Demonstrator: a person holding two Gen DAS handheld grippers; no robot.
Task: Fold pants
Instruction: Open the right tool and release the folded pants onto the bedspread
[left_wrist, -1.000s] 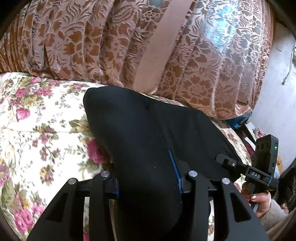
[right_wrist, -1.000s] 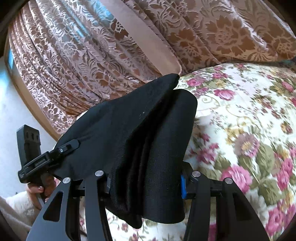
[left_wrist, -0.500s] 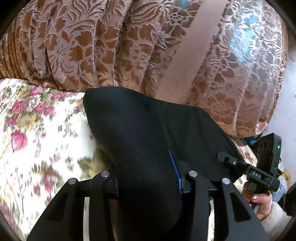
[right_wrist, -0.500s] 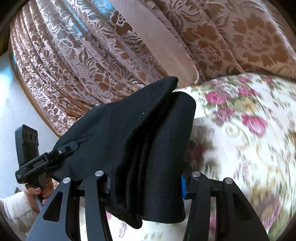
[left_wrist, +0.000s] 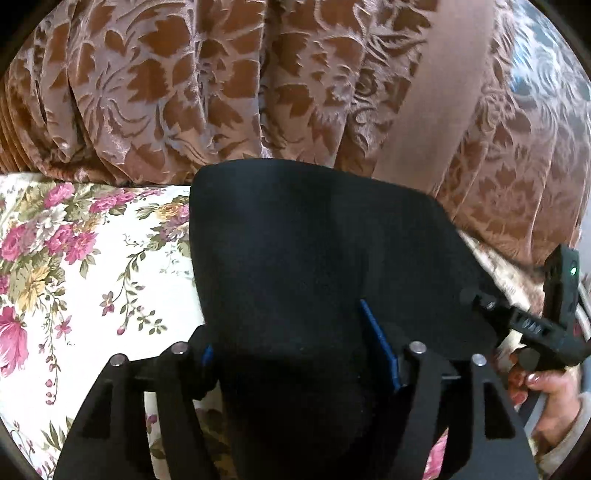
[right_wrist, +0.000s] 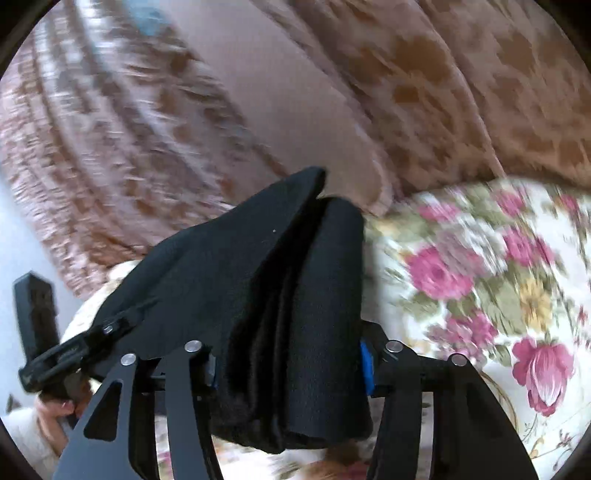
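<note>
Black knit fabric fills the lower middle of both wrist views: the pants, already bundled into several layers, hang between my two tools above the floral bedspread, with the brown patterned curtain across the top of the frame. My left gripper has just been opening, and the cloth sits between its blue pads, though I cannot tell whether they press on it. My right gripper has also just been opening, yet its pads flank the thick stack closely and seem to grasp it. I judge the folding largely done; what remains is laying the bundle flat on the bedspread and letting go.
</note>
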